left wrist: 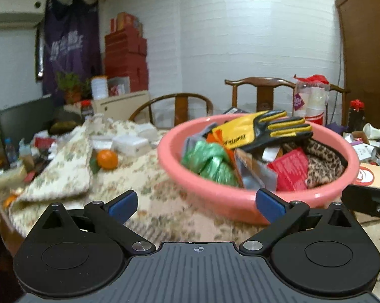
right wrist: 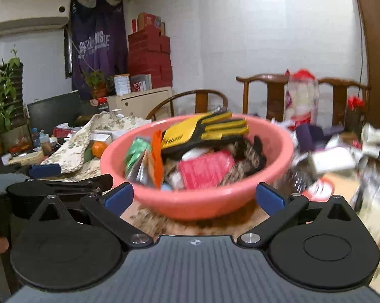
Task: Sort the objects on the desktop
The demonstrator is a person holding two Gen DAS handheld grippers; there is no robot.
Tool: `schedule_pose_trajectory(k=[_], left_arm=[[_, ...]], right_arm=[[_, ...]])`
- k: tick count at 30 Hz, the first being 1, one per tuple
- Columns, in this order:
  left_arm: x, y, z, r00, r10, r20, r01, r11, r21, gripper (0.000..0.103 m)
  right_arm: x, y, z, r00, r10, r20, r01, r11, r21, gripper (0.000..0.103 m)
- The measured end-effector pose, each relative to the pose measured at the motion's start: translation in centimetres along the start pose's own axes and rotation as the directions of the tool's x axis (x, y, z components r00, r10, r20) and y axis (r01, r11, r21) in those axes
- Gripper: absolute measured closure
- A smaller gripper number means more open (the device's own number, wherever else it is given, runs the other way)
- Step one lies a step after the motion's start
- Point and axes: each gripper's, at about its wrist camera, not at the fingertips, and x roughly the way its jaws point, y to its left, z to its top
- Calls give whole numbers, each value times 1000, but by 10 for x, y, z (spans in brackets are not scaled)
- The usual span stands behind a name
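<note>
A pink plastic basin (left wrist: 215,202) (right wrist: 190,202) stands on the floral tablecloth, filled with several items. On top lies a yellow and black glove (left wrist: 263,128) (right wrist: 205,128). Beside it are a green foil packet (left wrist: 210,164) (right wrist: 135,151), a red packet (left wrist: 290,171) (right wrist: 205,168) and a leopard-print cloth (left wrist: 323,161). My left gripper (left wrist: 196,203) is open and empty, just short of the basin's near left side. My right gripper (right wrist: 194,198) is open and empty in front of the basin's near wall. The left gripper's body (right wrist: 58,179) shows at the left of the right wrist view.
An orange (left wrist: 107,159) (right wrist: 99,149) lies left of the basin by a folded floral cloth (left wrist: 61,166). White boxes (left wrist: 131,144), bottles and clutter fill the table's left; cups, boxes and a purple box (right wrist: 308,136) crowd the right. Wooden chairs (left wrist: 263,93) stand behind.
</note>
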Motion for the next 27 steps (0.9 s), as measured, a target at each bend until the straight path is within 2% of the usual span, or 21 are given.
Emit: schedule_pose_trajectory(k=[8, 12, 14, 17, 27], left_arm=[[-9, 0, -29, 999, 12, -30, -13, 1000, -19, 0], [-5, -6, -38, 999, -3, -49, 3, 1000, -17, 0], [-1, -8, -41, 998, -13, -58, 12, 1000, -16, 0], [5, -10, -44, 997, -26, -73, 25, 999, -19, 0], [27, -17, -56, 992, -49, -114, 48, 999, -17, 0]], right_arm=[[4, -17, -30, 997, -70, -16, 71, 991, 116, 1], [0, -26, -41, 992, -123, 30, 117, 981, 153, 1], [0, -26, -43, 987, -158, 33, 152, 979, 137, 1], [7, -22, -44, 979, -203, -24, 205, 976, 80, 1], [25, -14, -54, 976, -206, -71, 210, 976, 59, 1]])
